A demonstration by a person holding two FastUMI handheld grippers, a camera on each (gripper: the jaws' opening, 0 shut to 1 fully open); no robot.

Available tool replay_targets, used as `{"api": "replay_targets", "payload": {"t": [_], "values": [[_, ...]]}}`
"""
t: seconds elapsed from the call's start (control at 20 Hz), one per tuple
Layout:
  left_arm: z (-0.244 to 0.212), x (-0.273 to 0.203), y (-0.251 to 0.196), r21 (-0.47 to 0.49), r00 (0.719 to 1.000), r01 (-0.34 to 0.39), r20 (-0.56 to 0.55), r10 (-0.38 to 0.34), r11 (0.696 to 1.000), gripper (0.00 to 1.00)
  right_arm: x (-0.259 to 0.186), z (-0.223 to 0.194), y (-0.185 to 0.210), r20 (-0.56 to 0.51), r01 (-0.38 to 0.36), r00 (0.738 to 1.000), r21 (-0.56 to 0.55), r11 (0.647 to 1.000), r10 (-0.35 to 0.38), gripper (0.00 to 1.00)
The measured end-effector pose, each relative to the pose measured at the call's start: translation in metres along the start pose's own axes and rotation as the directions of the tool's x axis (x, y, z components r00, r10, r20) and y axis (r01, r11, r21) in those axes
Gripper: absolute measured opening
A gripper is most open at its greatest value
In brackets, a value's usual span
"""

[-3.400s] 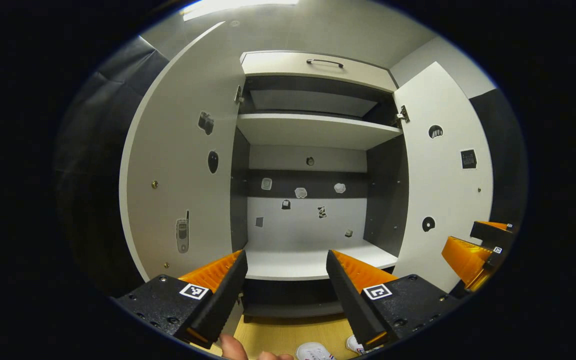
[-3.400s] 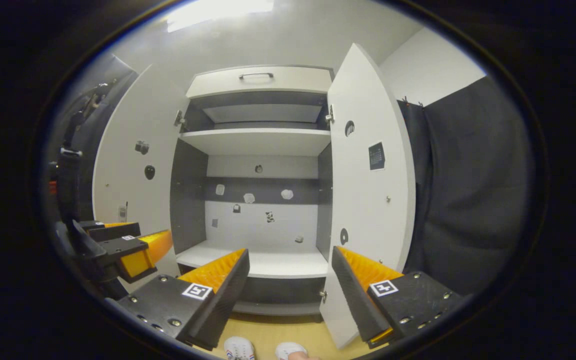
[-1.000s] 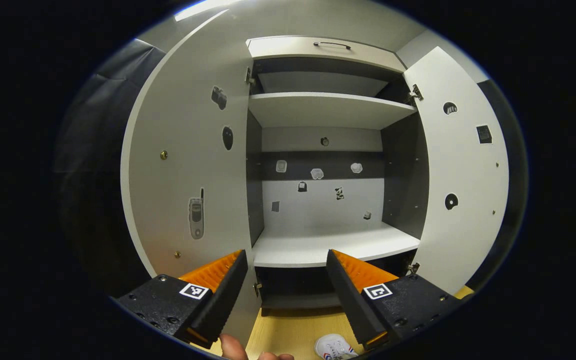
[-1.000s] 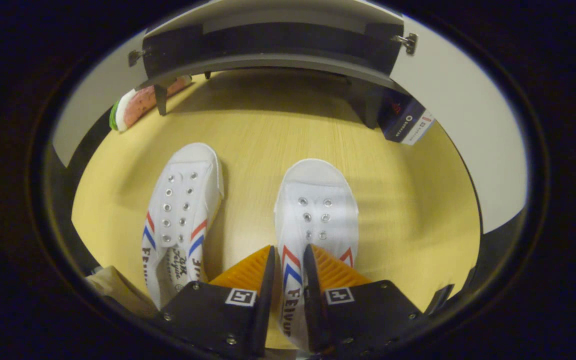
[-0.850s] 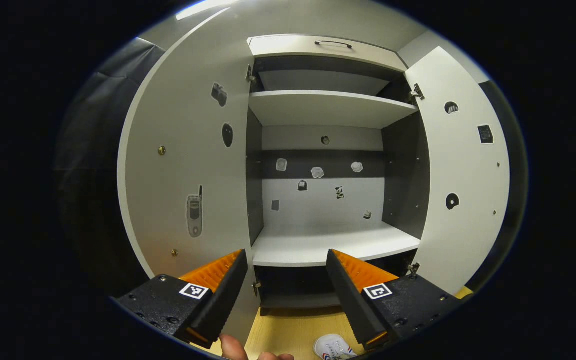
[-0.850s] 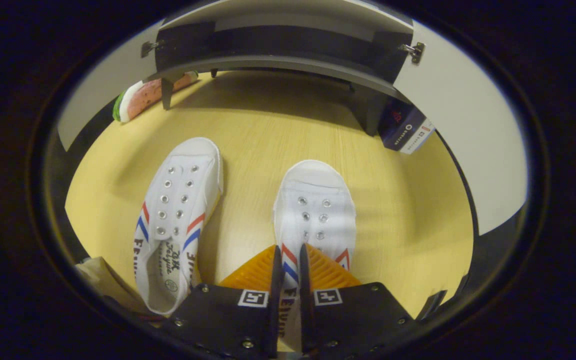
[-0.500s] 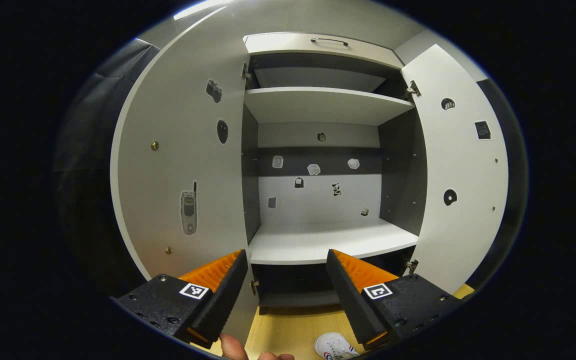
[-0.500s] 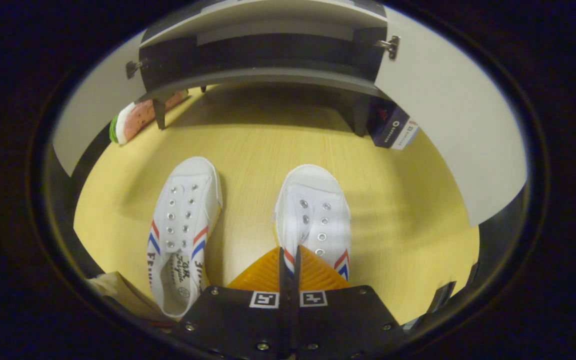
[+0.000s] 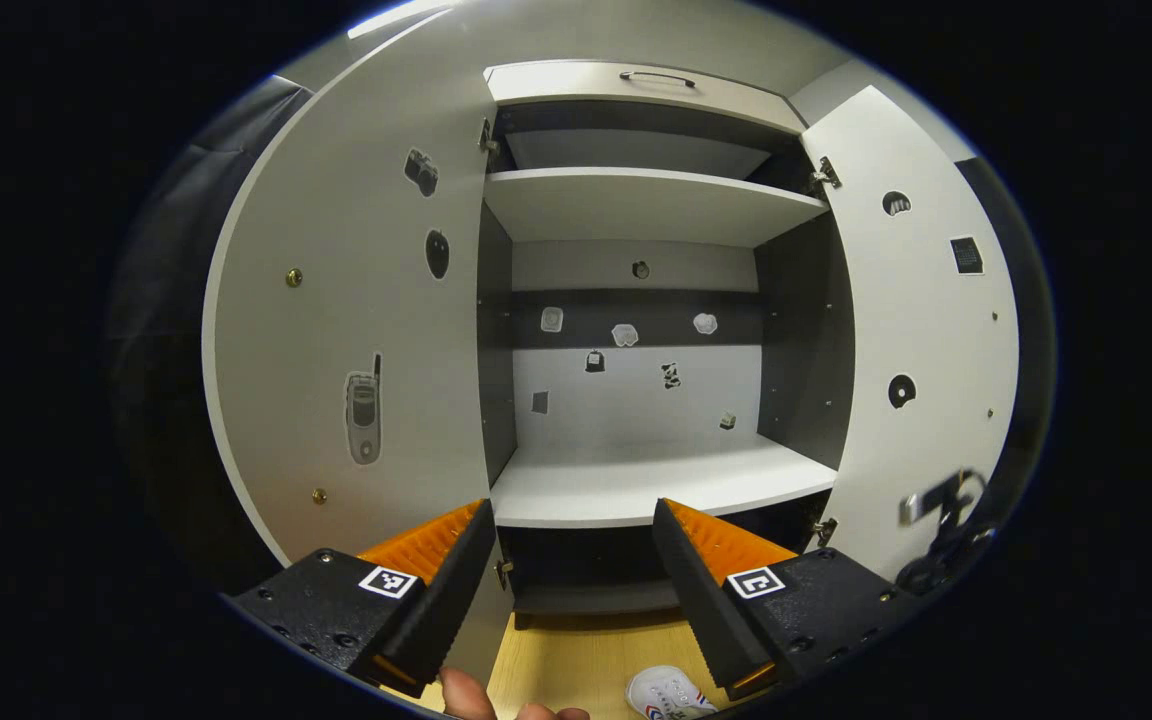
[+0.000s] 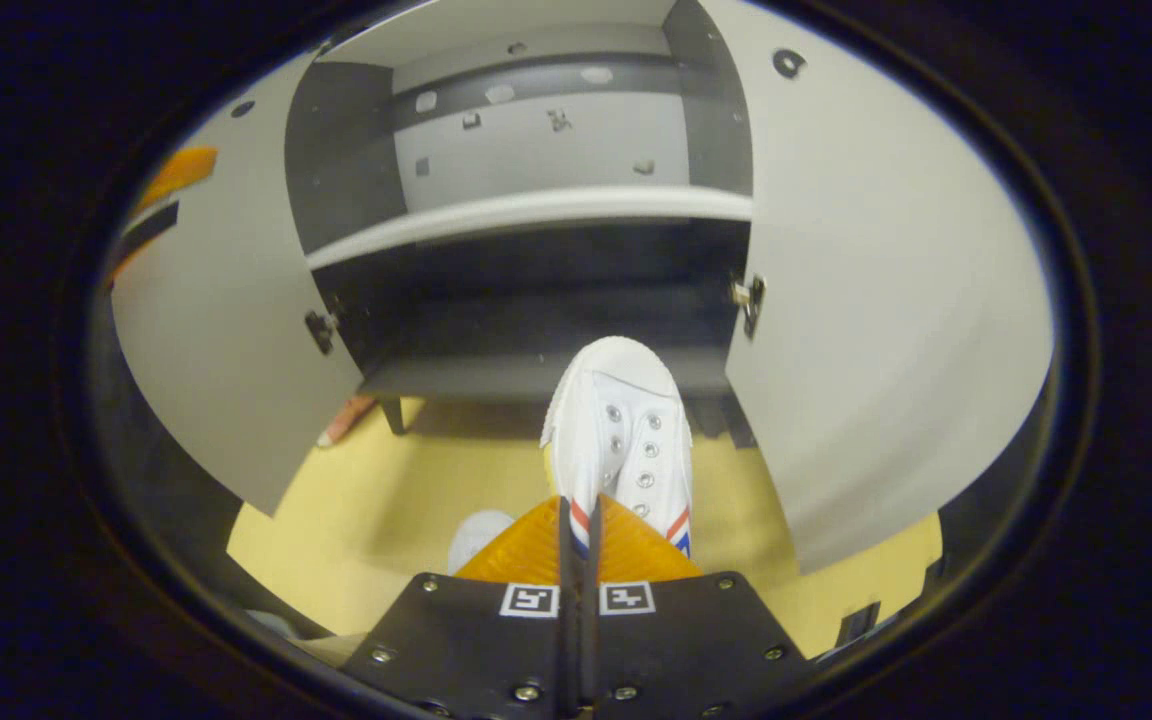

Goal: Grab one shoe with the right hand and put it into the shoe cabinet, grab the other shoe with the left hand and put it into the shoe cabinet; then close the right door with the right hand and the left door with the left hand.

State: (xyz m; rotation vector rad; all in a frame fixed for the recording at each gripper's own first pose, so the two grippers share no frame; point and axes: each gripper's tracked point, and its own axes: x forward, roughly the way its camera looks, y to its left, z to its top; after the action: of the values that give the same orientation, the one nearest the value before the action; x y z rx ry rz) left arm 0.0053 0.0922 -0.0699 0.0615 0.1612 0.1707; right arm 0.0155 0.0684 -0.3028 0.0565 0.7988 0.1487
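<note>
One shoe (image 10: 621,430) up, one shoe (image 9: 671,692) down

My right gripper (image 10: 577,540) clamps its shoe off the floor (image 10: 366,500), toe toward the open cabinet (image 9: 636,490); my left gripper (image 9: 571,560), fingers apart, faces the shelf.

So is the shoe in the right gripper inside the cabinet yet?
Not yet. The right gripper is shut on the shoe, held in front of the open cabinet, above the floor.

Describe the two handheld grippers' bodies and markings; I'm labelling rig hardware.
The left gripper has black blocky finger mounts with visible screws, each bearing a small square black-and-white tag, and ridged inner finger faces. The right gripper has the same black screwed body and paired square tags.
</note>
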Motion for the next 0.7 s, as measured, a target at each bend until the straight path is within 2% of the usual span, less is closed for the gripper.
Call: {"api": "replay_targets", "payload": {"t": [0.2, 0.35, 0.7], "values": [[0.001, 0.002, 0.006, 0.013, 1.000, -0.008, 0.004, 0.008, 1.000, 0.97, -0.006, 0.107, 0.022, 0.170, -0.046, 0.984, -0.036, 0.998, 0.051, 0.01], [-0.001, 0.003, 0.011, 0.017, 1.000, -0.015, 0.000, 0.015, 1.000, 0.97, 0.012, 0.170, 0.028, 0.260, -0.032, 0.964, -0.075, 0.997, 0.051, 0.01], [-0.007, 0.009, 0.022, 0.016, 0.999, -0.024, -0.028, 0.024, 1.000, 0.97, 0.091, 0.277, 0.009, 0.305, 0.065, 0.952, -0.108, 0.992, -0.029, 0.00]]}}
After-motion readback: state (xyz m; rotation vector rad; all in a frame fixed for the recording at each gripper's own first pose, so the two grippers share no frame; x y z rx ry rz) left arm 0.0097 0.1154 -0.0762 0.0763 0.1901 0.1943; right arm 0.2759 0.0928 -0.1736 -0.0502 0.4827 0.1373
